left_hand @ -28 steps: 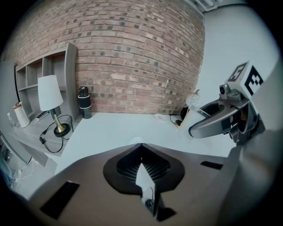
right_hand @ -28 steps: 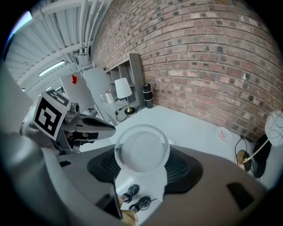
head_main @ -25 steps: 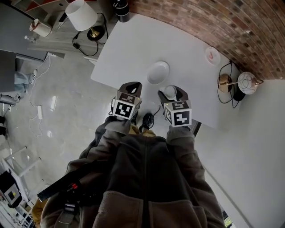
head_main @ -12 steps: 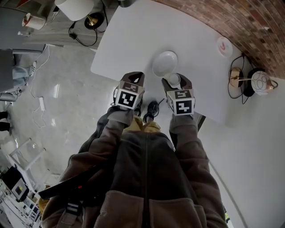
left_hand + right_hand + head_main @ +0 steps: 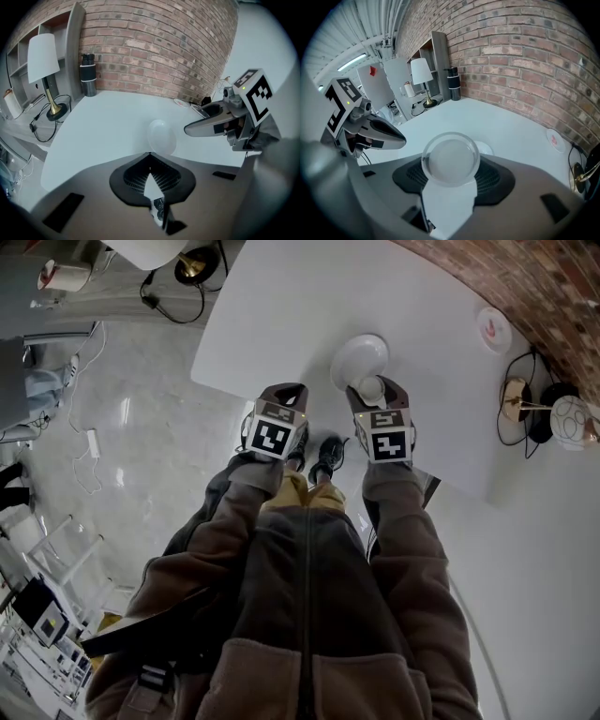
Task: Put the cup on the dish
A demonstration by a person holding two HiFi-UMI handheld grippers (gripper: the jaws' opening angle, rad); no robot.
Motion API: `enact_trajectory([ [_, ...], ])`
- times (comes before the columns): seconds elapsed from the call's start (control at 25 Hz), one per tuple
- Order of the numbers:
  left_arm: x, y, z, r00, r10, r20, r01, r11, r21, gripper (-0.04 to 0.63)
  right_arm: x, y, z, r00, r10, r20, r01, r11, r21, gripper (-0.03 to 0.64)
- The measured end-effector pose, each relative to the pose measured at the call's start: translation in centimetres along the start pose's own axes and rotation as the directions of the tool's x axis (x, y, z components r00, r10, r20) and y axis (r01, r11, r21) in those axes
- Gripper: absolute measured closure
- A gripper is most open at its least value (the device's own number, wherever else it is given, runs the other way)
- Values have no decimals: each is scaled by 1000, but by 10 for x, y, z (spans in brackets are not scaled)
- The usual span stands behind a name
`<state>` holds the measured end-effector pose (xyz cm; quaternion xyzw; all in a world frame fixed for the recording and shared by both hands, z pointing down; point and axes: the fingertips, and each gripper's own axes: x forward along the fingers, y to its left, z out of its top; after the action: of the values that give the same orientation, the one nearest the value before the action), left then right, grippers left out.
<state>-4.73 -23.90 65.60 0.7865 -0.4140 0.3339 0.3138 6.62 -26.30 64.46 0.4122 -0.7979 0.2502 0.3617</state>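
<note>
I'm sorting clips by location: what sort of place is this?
Likely a home-style room or studio mock-up: a red brick wall, a white-shaded brass table lamp and a large white table.

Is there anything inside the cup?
Empty. The right gripper view looks straight into the cup, and only its pale, bare bottom shows inside the clear round rim.

Left gripper [image 5: 285, 390] jaws together, right gripper [image 5: 373, 387] jaws gripping
</note>
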Motion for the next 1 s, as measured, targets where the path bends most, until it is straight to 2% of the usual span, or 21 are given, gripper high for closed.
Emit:
enact_trajectory([
  [0.52, 25, 7, -28, 997, -19, -70, 16, 999, -45, 590, 46, -11, -19, 999, 10, -41, -10, 1000, -16, 350],
  [1.0, 42, 14, -30, 995, -28, -95, 22, 998, -67, 591, 74, -17, -20, 998, 15, -61, -17, 999, -36, 350],
])
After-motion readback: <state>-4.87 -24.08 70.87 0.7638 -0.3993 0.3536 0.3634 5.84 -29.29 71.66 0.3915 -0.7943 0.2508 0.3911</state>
